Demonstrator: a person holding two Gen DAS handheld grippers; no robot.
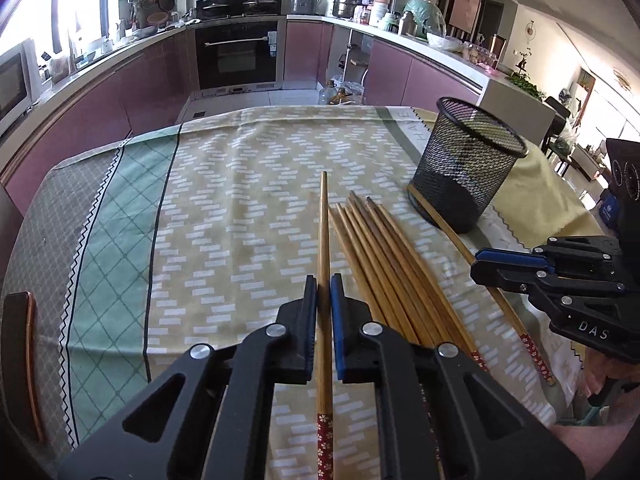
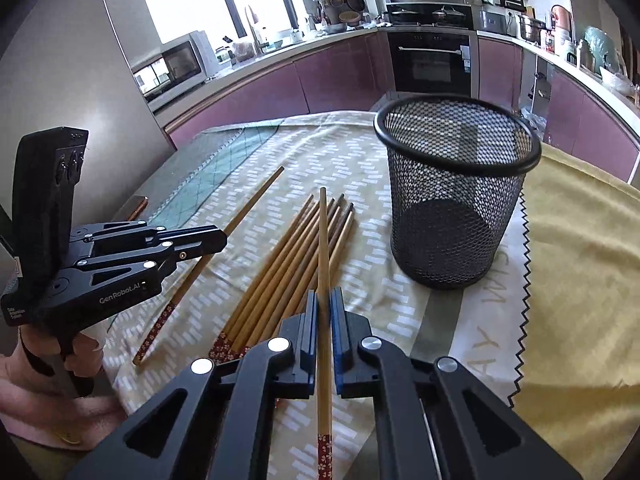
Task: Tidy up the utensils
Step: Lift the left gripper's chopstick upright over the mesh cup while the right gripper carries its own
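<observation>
Bamboo-brown chopsticks (image 1: 384, 276), tapering to thin tips and wrapped at their thick ends in red floral bands, lie fanned in a loose bundle on the patterned tablecloth (image 1: 240, 184), just beside the black mesh cup (image 2: 456, 188), which stands upright and apart from them.

Your left gripper (image 1: 324, 284) has its jaws drawn in on a single chopstick (image 1: 325, 240); the blue-edged pads press its shaft from both sides, and its thin tip runs out ahead past the fingers, while the red band shows behind them. From the right wrist view this stick slants away to the left of the bundle.

Your right gripper (image 2: 324, 300) is likewise clamped on one chopstick (image 2: 323, 248), held by the shaft, its tip reaching out over the bundle. In the left wrist view that stick's thin tip lies close against the foot of the cup.
</observation>
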